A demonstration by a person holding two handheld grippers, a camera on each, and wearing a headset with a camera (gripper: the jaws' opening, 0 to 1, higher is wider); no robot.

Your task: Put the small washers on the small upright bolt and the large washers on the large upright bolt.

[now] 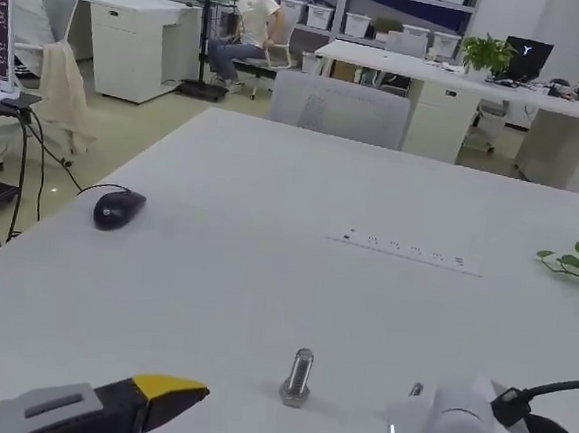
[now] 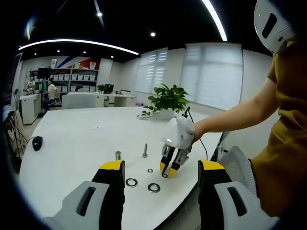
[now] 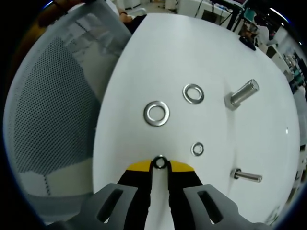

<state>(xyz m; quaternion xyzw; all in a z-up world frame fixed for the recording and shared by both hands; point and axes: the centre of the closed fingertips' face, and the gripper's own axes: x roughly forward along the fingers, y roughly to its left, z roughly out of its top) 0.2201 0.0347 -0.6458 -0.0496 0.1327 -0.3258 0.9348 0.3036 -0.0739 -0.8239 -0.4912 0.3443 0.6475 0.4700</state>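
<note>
One small washer (image 3: 159,162) is pinched in the right gripper (image 3: 159,166), near the small bolt (image 3: 241,176). The left gripper (image 2: 162,166) is spread wide, empty. Line the hole over the bolt, then let go.

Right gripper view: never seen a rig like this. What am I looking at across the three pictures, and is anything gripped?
No robot here: a person holds a two-jaw gripper in each hand. The head view comes from a headset camera looking down at the white table. The two round pictures come from fisheye cameras riding on the grippers, looking along their jaws. On the table stand a large bolt and a small bolt, with a first large washer, a second large washer and a loose small washer lying flat nearby. The right gripper pinches a fourth washer, also small, between its yellow-tipped jaws. The left gripper is open and holds nothing.
</note>
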